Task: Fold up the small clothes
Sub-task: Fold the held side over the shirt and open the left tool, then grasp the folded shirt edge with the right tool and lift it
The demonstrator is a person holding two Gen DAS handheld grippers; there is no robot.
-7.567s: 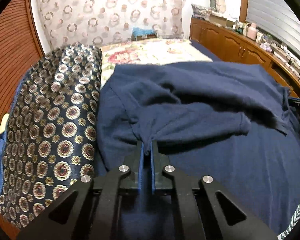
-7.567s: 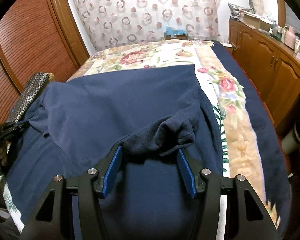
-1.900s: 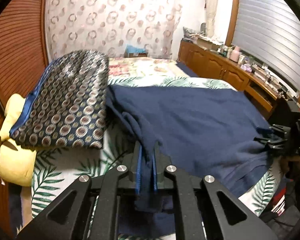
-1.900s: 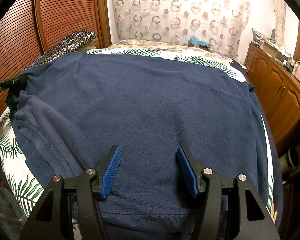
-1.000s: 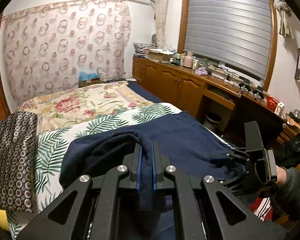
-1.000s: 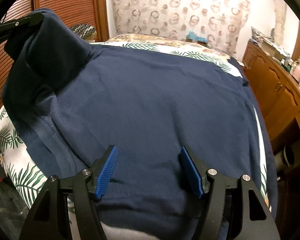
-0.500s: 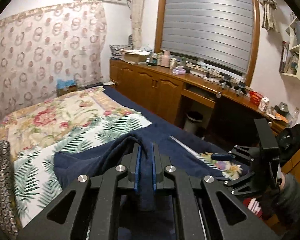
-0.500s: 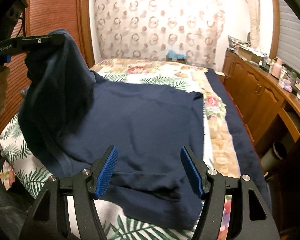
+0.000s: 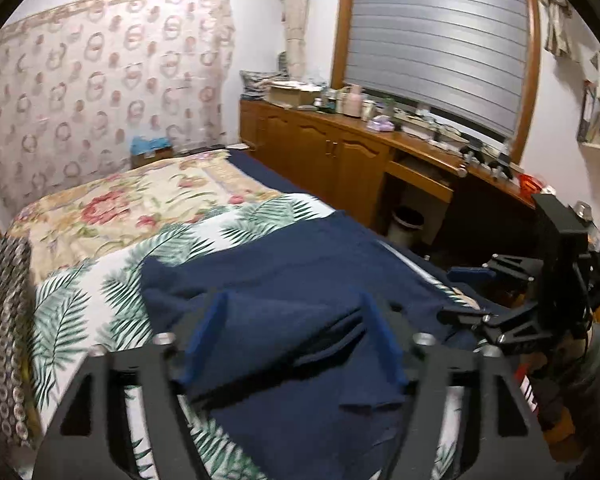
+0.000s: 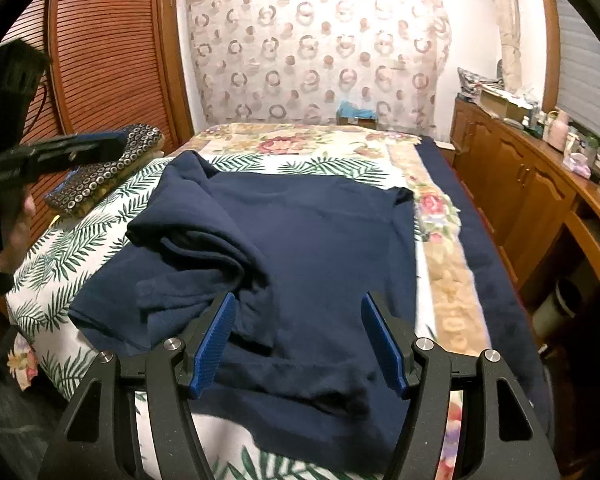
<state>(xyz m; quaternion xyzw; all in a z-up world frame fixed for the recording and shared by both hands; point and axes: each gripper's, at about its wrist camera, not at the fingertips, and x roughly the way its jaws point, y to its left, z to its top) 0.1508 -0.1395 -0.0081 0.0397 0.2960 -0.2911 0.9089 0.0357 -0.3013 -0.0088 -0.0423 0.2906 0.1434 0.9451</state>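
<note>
A navy sweatshirt (image 10: 324, 236) lies on the bed, its left side folded over in a bunched heap (image 10: 188, 248). It also shows in the left wrist view (image 9: 300, 320), where a folded flap lies below my left gripper (image 9: 296, 336). The left gripper is open and empty above the cloth. My right gripper (image 10: 298, 334) is open and empty, hovering over the near hem. The right gripper shows in the left wrist view (image 9: 472, 292) at the right edge. The left gripper shows in the right wrist view (image 10: 76, 148) at the far left, raised.
The bed has a fern and flower print cover (image 10: 312, 144). A dark patterned cushion (image 10: 108, 168) lies at the bed's left side. Wooden cabinets (image 10: 540, 200) run along the right. A louvred wooden door (image 10: 108, 52) stands at the left. A bin (image 9: 406, 222) sits by the cabinets.
My left gripper carried the sweatshirt's left side up and over to the right, then opened and let it drop. The cloth now lies folded on the body. The right gripper stayed open.
</note>
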